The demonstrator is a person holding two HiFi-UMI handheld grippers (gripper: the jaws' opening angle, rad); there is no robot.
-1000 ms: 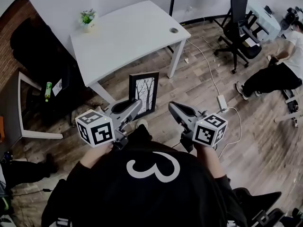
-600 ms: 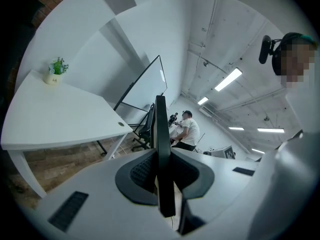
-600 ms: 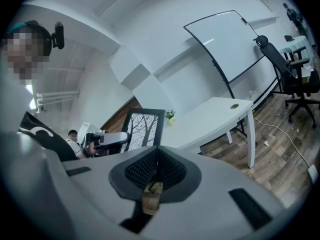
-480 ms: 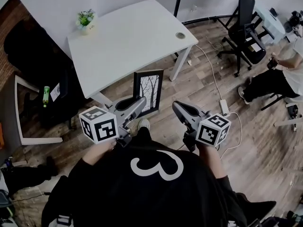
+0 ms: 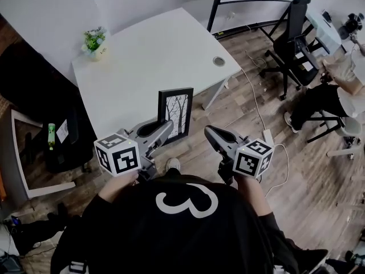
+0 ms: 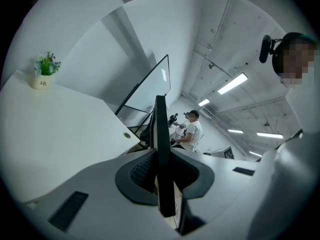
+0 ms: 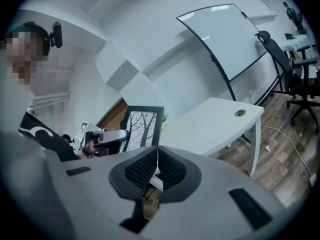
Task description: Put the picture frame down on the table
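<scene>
A black picture frame [image 5: 175, 112] with a bare-tree print stands upright in the air, over the front edge of the white table [image 5: 148, 61]. My left gripper [image 5: 169, 125] is shut on its lower left side. In the left gripper view the frame [image 6: 161, 134] shows edge-on, pinched between the jaws of the left gripper [image 6: 162, 176], with the table [image 6: 55, 129] to the left. My right gripper [image 5: 209, 131] hangs to the right of the frame, apart from it. The right gripper [image 7: 157, 167] is shut on nothing, and its view shows the frame [image 7: 141, 128] ahead.
A small potted plant [image 5: 94, 40] stands at the table's far left corner. A black office chair [image 5: 293, 33] and a seated person [image 5: 328, 99] are to the right. A power strip with a cable [image 5: 267, 136] lies on the wooden floor. Dark furniture [image 5: 34, 96] sits at the left.
The table has come closer and the frame, still held by the left gripper, now overlaps the table's front edge. The right gripper keeps its place beside it.
</scene>
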